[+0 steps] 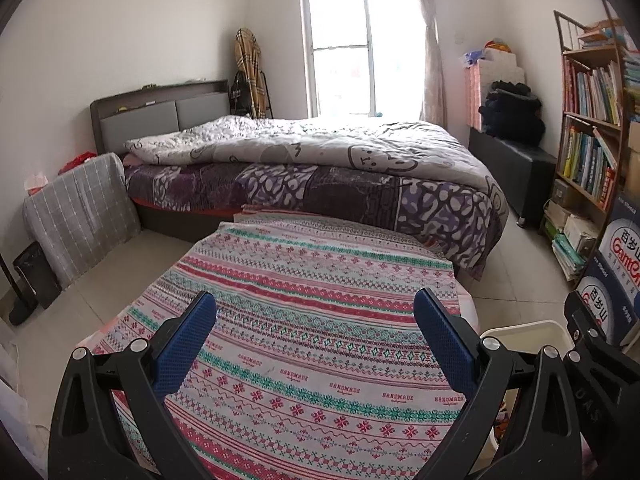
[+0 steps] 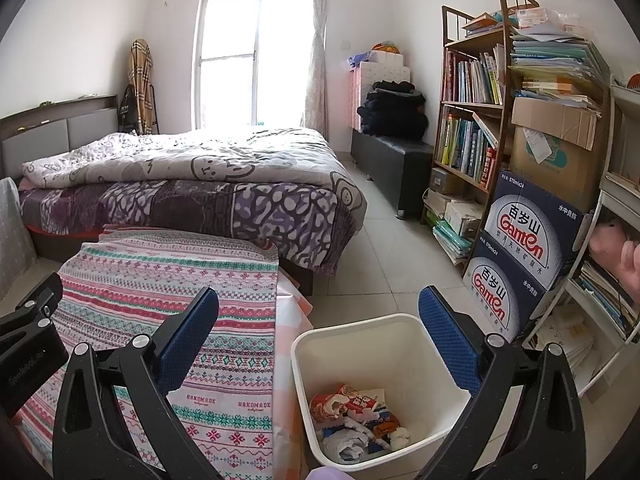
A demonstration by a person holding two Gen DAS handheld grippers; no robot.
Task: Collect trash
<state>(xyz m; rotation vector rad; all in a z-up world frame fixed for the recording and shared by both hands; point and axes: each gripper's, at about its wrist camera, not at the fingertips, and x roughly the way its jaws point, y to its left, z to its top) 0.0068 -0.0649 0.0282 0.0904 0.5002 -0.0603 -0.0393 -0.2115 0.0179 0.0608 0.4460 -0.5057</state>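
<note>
Both sets of jaws wide, empty. Left gripper over patterned table, no trash visible there. Right gripper above bin; wrappers inside. Scan floor before next grasp.

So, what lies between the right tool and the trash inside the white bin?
Nothing lies there. In the right wrist view the right tool hangs open above the white bin, and only air separates it from the trash at the bottom.
</note>
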